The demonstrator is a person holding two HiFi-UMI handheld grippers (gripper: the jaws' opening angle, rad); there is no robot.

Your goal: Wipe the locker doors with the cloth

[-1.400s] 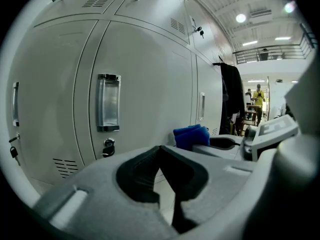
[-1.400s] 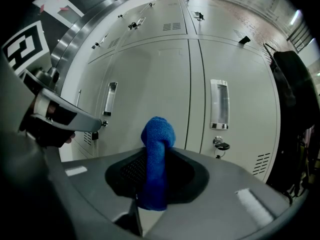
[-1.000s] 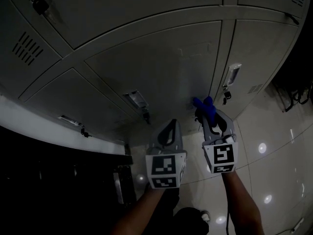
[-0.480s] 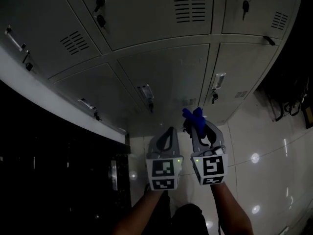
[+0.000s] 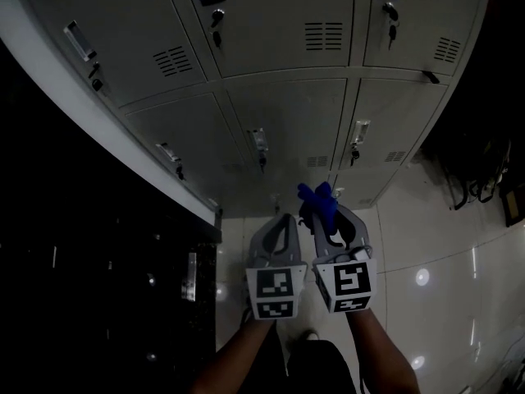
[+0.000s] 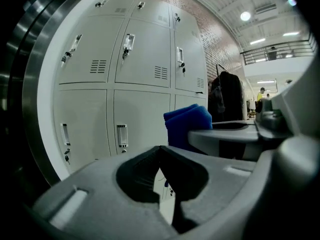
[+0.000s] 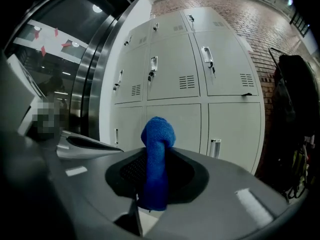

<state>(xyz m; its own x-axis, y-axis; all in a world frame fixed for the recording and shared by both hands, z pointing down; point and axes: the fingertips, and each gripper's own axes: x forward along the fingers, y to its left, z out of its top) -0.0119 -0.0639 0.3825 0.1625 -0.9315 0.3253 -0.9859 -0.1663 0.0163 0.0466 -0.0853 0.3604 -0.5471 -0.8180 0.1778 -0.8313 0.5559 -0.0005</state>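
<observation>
Grey locker doors (image 5: 287,113) in two rows fill the top of the head view, each with a handle and keys. Both grippers are held side by side, well back from the doors and above the floor. My right gripper (image 5: 326,213) is shut on a blue cloth (image 5: 316,197), which sticks out past its tips; in the right gripper view the cloth (image 7: 157,149) stands folded between the jaws, with the lockers (image 7: 195,84) beyond it. My left gripper (image 5: 285,220) is shut and holds nothing; its jaws (image 6: 160,151) meet in front of the lockers (image 6: 135,84).
A dark glossy wall with a steel edge (image 5: 107,245) runs along the left. Shiny floor tiles (image 5: 426,245) lie below and to the right. A rack with dark clothes (image 5: 476,171) stands right of the lockers. A brick wall (image 7: 260,29) rises behind.
Both grippers and the view have drawn back from the locker doors; the upper row of lockers has come into sight. The cloth stays in the right gripper.
</observation>
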